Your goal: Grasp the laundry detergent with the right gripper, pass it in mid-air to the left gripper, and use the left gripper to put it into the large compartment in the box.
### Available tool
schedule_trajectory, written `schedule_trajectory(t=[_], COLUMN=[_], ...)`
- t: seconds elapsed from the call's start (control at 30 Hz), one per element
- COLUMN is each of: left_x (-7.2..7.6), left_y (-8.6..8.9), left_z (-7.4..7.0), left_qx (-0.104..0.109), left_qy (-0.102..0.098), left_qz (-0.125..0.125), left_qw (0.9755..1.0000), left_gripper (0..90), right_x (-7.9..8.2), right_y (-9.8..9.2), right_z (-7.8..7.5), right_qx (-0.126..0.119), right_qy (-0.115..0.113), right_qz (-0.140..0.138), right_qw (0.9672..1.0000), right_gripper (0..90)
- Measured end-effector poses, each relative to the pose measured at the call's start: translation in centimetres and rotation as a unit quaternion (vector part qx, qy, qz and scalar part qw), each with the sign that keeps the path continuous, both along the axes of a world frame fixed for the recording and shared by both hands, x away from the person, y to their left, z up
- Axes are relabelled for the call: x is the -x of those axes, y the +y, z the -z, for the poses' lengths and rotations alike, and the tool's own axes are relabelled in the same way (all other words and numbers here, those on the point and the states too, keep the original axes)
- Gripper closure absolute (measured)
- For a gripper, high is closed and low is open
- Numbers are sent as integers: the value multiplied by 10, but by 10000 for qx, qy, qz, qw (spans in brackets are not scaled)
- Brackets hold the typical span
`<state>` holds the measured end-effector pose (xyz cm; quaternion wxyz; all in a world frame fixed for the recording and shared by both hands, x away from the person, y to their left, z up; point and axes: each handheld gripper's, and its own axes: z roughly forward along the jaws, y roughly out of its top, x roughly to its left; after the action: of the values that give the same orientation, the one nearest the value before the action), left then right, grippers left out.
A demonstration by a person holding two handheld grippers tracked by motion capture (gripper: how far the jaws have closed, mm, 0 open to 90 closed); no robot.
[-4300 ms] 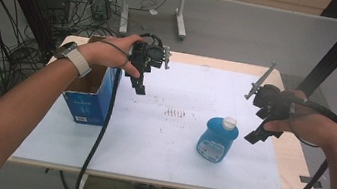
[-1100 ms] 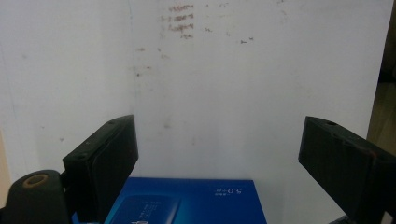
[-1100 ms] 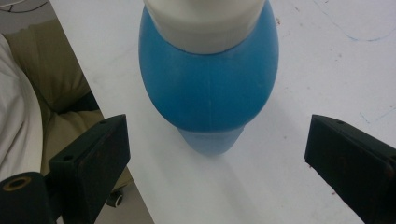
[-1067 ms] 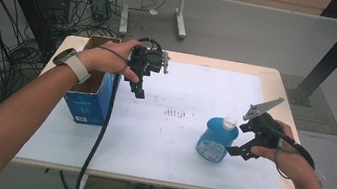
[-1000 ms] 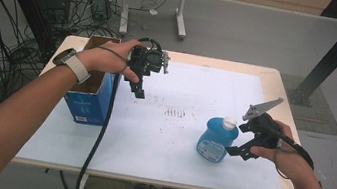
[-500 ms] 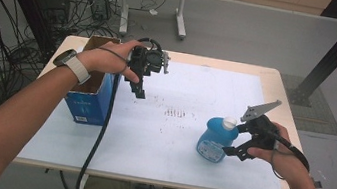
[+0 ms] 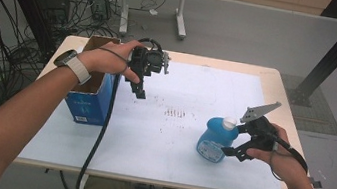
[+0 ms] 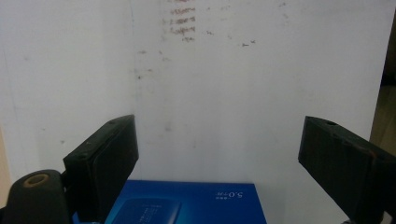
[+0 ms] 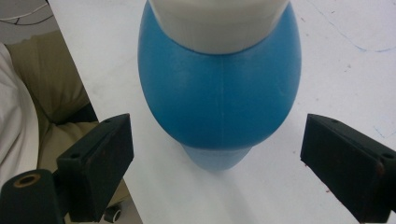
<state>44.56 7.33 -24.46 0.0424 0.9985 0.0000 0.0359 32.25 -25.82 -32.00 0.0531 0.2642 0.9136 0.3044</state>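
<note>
The right gripper [image 7: 239, 144] hangs spread just above the blue bottle [image 7: 215, 141], which stands on the counter [image 7: 160, 138] between and below its jaws, not yet gripped. The left gripper [image 7: 139, 87], also spread, hovers empty beside the box [image 7: 86, 105]; judging by this, grasping and moving remain.

Looking forward and down from above the person's side, taking in the whole white table [image 7: 160, 138] and the floor beyond. Riding on the left gripper [image 8: 219, 158], facing down at the tabletop from well above, catching the blue box [image 8: 187, 203] also sitting at the left of the high view. Riding on the right gripper [image 9: 215, 163], hanging very near the blue bottle [image 9: 219, 93], sharing it with the high view.
</note>
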Motion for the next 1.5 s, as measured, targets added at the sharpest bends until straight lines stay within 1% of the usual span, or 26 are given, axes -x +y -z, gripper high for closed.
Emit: schedule_trajectory(t=[0.27,0.57,0.83,1.1,1.27,1.5], left_x=[0,0,0,-1,-1,-1], left_y=[-1,-1,-1,-1,-1,-1], left_z=[0,1,1,2,3,3], left_qx=[-2,4,1,0,-2,-8], left_qy=[1,5,6,15,24,24], left_qz=[18,12,19,14,6,12], left_qw=[10000,10000,10000,10000,10000,10000], left_gripper=[124,124,124,124,124,124], right_x=[1,1,2,1,2,3], right_y=[0,2,3,4,3,4], right_z=[4,8,11,11,11,12], right_qx=[-63,-193,-287,-276,-302,-325], right_qy=[-48,-127,-199,-218,-262,-265], right_qz=[14,58,120,131,145,147], right_qw=[10000,9997,9993,9993,9991,9990], right_gripper=[96,96,75,72,72,72])
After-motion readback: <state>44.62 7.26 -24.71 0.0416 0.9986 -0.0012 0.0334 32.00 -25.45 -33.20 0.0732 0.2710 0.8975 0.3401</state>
